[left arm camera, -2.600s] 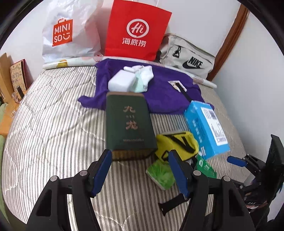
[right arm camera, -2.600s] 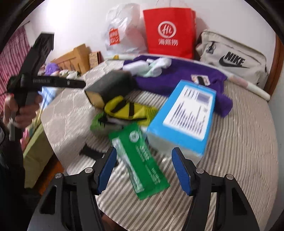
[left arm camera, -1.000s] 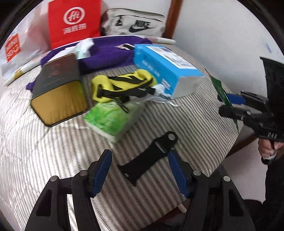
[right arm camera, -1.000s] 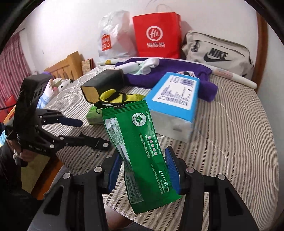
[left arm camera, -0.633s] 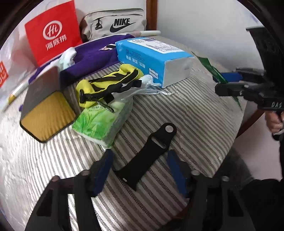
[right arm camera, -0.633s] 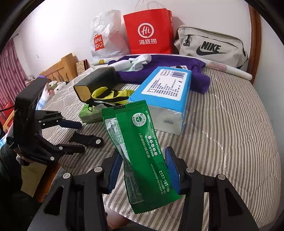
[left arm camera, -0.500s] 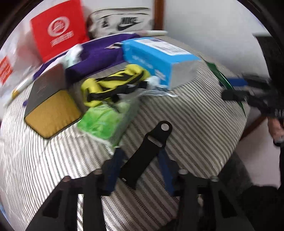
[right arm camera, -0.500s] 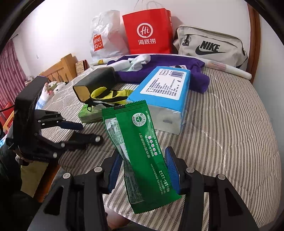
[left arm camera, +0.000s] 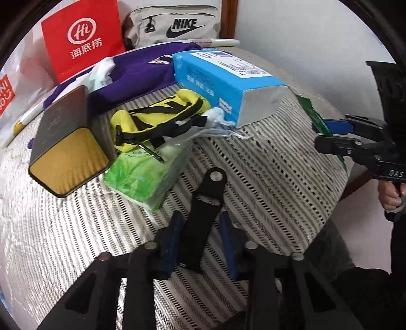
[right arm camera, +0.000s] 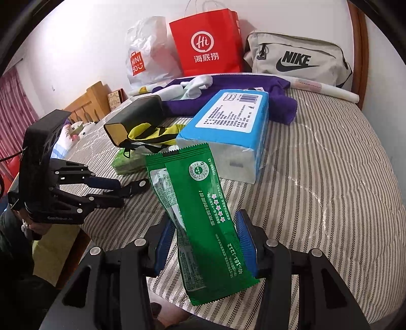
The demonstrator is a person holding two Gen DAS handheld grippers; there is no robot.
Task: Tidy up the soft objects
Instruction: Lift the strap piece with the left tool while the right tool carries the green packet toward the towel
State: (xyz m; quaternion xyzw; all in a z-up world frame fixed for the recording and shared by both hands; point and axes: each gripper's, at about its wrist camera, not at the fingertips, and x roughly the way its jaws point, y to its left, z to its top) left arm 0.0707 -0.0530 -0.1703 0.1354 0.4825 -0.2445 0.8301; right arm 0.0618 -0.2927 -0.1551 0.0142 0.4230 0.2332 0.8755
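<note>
My left gripper point(left arm camera: 200, 228) is shut on a flat black strap point(left arm camera: 203, 210) with a metal stud, which points away over the striped mattress point(left arm camera: 266, 182). My right gripper point(right arm camera: 205, 238) is shut on a green foil wipes packet point(right arm camera: 200, 218) and holds it upright above the bed's near edge. In the right wrist view the left gripper point(right arm camera: 119, 187) shows at the left with the strap point(right arm camera: 137, 186). In the left wrist view the right gripper point(left arm camera: 337, 132) shows at the right edge with the packet point(left arm camera: 310, 114).
On the mattress lie a blue tissue pack point(left arm camera: 225, 83), a yellow and black pouch point(left arm camera: 157, 119), a green tissue pack point(left arm camera: 144, 172), a dark box with a gold end point(left arm camera: 66, 142) and a purple garment point(left arm camera: 137, 73). A red bag point(left arm camera: 81, 40) and a Nike bag point(left arm camera: 175, 22) stand at the wall.
My left gripper has closed on the black strap, which lay loose between open jaws a second ago. My right gripper keeps holding the green packet, almost still.
</note>
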